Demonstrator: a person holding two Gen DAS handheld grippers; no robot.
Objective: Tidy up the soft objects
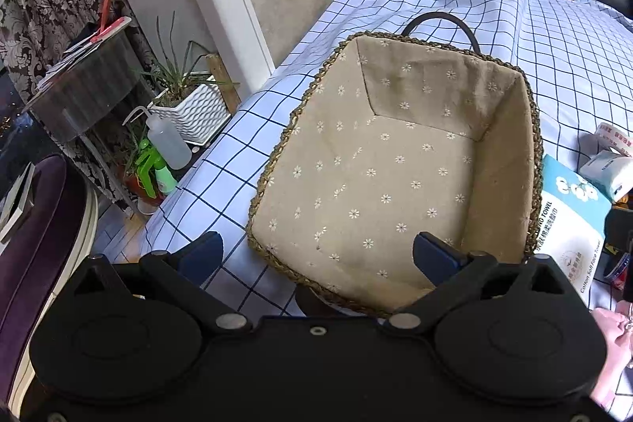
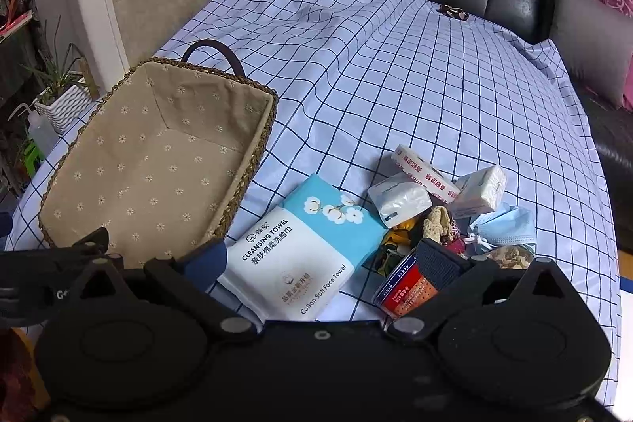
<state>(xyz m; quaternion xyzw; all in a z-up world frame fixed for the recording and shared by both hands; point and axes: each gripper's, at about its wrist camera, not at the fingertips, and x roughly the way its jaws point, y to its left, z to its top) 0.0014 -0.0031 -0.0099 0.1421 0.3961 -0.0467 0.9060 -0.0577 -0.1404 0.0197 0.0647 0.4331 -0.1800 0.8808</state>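
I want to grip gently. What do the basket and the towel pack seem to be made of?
Basket: rim looks like braided straw or seagrass, matte; the inside is beige cloth with small flowers.
Towel pack: glossy plastic film, going by its sheen and printed label; probably soft inside.

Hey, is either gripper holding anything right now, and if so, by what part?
Nothing is held. The left gripper is open over the near rim of the basket, and the right gripper is open above the cleansing towel pack.
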